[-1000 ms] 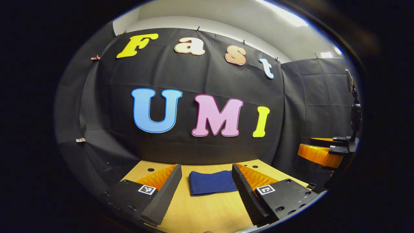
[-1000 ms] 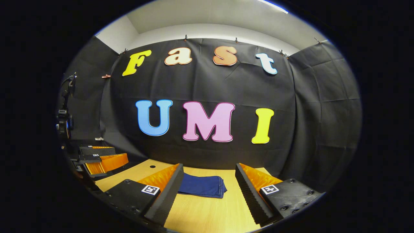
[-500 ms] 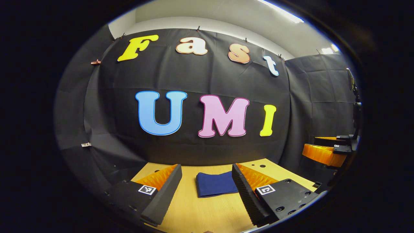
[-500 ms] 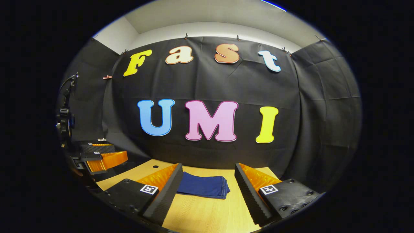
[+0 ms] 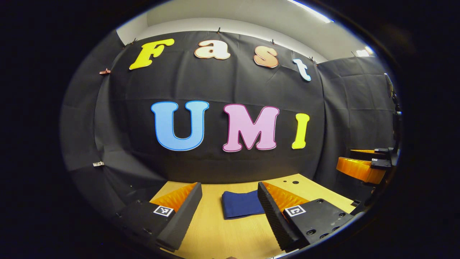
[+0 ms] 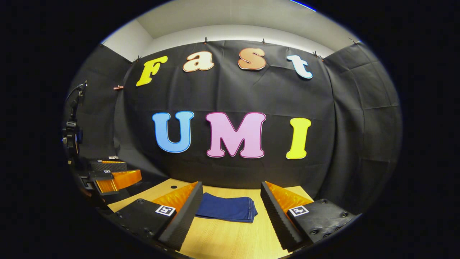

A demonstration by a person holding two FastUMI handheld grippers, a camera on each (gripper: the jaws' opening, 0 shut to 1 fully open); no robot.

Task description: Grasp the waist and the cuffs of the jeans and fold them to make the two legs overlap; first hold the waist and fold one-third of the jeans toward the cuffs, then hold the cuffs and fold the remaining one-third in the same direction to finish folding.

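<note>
The dark blue jeans (image 5: 241, 204) lie folded into a small flat stack on the wooden table (image 5: 230, 237), toward its far side near the wall. In the right gripper view the jeans (image 6: 227, 209) show layered edges on their right side. My left gripper (image 5: 230, 207) is open and held above the table, short of the jeans, with nothing between its fingers. My right gripper (image 6: 231, 207) is open too, also short of the stack. At the right edge of the left gripper view is the right gripper (image 5: 363, 167); the left gripper (image 6: 109, 176) sits at the left of the right gripper view.
The black cloth wall (image 6: 230, 93) rises directly behind the table's far edge. Small round holes (image 5: 293, 182) dot the tabletop near its back. A dark stand with a device (image 6: 72, 133) rises at the left of the right gripper view.
Both grippers have shifted slightly to the left, so the jeans sit a little farther right in each view. The jeans have not moved, and both grippers stay open.
</note>
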